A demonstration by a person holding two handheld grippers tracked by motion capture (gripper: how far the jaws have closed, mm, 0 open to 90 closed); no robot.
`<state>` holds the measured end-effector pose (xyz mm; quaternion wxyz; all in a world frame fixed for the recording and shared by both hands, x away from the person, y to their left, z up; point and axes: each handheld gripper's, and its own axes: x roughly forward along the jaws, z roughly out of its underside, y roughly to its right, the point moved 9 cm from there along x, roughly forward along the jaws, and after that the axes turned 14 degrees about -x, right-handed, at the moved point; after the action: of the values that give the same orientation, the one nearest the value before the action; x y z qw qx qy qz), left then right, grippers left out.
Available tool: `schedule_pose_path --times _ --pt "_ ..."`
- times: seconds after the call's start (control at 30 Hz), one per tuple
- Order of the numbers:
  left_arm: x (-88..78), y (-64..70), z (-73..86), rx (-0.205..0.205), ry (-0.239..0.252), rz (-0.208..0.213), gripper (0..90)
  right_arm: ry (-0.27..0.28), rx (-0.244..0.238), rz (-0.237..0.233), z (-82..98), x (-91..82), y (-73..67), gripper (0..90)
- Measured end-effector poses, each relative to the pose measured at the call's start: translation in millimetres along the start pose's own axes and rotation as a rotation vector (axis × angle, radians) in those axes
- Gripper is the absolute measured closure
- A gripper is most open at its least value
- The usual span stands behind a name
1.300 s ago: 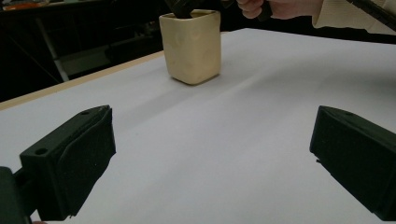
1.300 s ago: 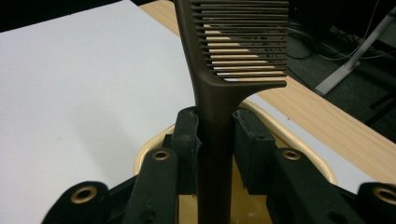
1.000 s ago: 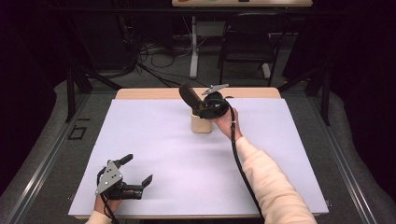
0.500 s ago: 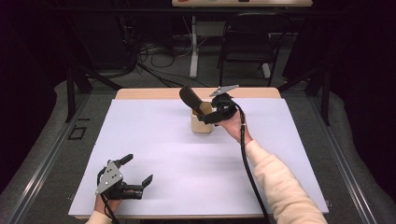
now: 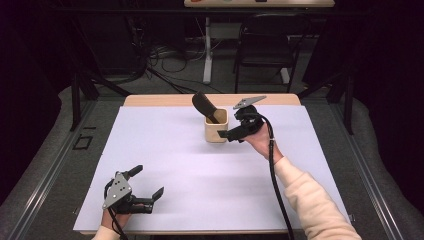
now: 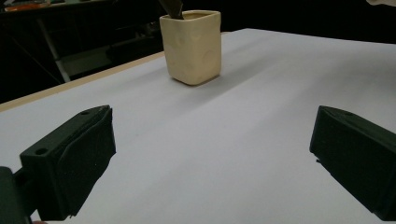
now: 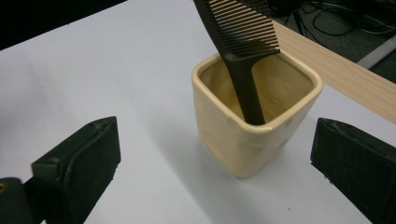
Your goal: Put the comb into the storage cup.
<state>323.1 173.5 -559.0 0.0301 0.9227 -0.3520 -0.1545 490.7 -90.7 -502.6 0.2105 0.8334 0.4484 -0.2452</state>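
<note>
A: The comb (image 7: 243,42) is standing handle-down in the cup (image 7: 252,140), teeth end sticking up and out, its long axis tilting over the cup's far rim toward the table's far edge.

B: And the right gripper (image 5: 234,133) is sitting just beside the cup, on its right in the high view. Its jaws have just been opening and they're standing wide now, nothing between the pads.

A: From the right gripper view the cup is lying straight ahead, centred between the two jaws but beyond their tips. No contact with cup or comb.

B: So the comb is resting on its own, leaning on the rim. I'm judging it as let go and settled.

A: The cup is standing upright near the middle of the table's far edge, on the white sheet (image 5: 210,180). The comb is all it's holding, as far as the inside is showing.

B: The left gripper (image 5: 148,189) is waiting by the near left corner, well apart from the cup, jaws spread and empty.

A: So the right hand is by far the nearer one. Any pull-back is wanting a line away from the cup so a jaw isn't clipping it.
</note>
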Motion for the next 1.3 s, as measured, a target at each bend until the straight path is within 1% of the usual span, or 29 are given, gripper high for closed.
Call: schedule_pose_path --times 0.07,0.23,0.3,0.43,0.6,0.87,1.13,1.3 --pt "0.0 0.2 0.1 0.0 -0.001 0.001 0.2 -0.005 -0.007 -0.001 3.2 -4.6 -1.8 0.0" --pt "-0.1 0.2 -0.3 -0.001 0.002 0.0 0.1 0.0 -0.015 -0.008 9.2 -16.1 -6.2 0.0" --pt "0.1 -0.1 0.3 -0.001 -0.003 0.002 0.1 0.005 -0.019 -0.017 11.5 -21.3 -8.4 0.0" --pt "0.0 0.0 0.0 -0.001 -0.001 0.002 0.1 0.012 -0.024 -0.018 15.6 -29.5 -10.9 0.0" --pt "0.0 -0.2 -0.1 -0.001 0.0 0.001 0.1 0.023 -0.021 -0.024 22.8 -40.1 -16.2 0.0" --pt "0.0 -0.4 0.1 -0.003 -0.001 0.0 0.1 0.02 -0.041 -0.009 35.9 -54.0 -23.5 0.0" --pt "-0.1 -0.6 0.1 -0.002 -0.001 -0.001 0.1 0.017 -0.05 0.018 48.7 -68.8 -26.6 0.0" --pt "-0.2 -0.5 0.0 -0.003 0.0 -0.002 0.1 0.018 -0.056 0.027 56.2 -76.9 -30.7 0.0"
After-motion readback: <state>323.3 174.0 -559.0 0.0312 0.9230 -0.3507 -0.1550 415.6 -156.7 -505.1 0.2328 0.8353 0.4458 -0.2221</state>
